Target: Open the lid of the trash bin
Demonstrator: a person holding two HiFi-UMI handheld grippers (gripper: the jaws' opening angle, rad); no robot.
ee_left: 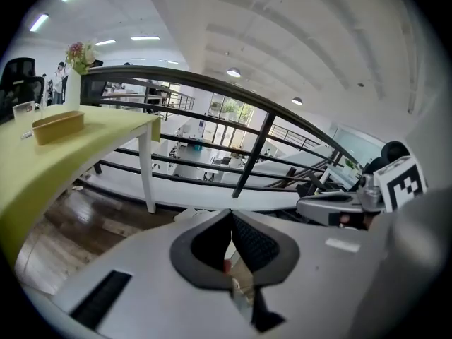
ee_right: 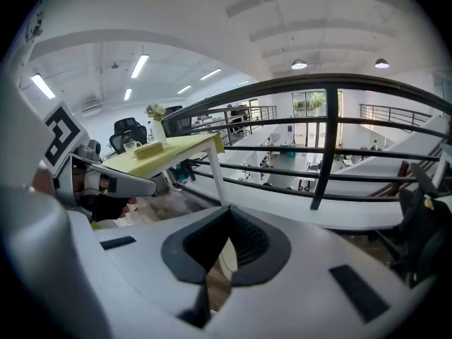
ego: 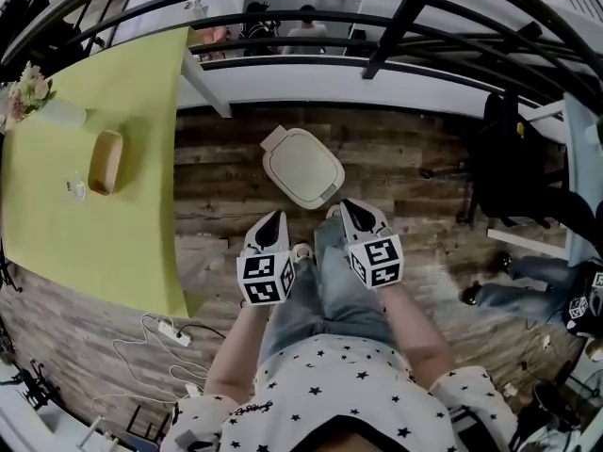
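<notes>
The trash bin [ego: 303, 166] stands on the wooden floor just ahead of the person's knees, its cream rounded lid down. Both grippers hover above the person's lap, short of the bin and not touching it. My left gripper [ego: 276, 217] points at the bin's near left side with its jaws together and nothing between them. My right gripper [ego: 345, 205] sits close to the bin's near right corner, jaws also together and empty. In the left gripper view the left gripper [ee_left: 230, 216] has its tips meeting; in the right gripper view the right gripper [ee_right: 227, 212] looks the same.
A yellow-green table [ego: 104, 215] fills the left, holding a wooden tray [ego: 105, 161], a glass [ego: 75, 188] and a flower vase [ego: 38, 97]. A black railing [ego: 377, 59] runs behind the bin. A power strip with cables [ego: 170, 332] lies lower left. A black chair [ego: 513, 168] stands right.
</notes>
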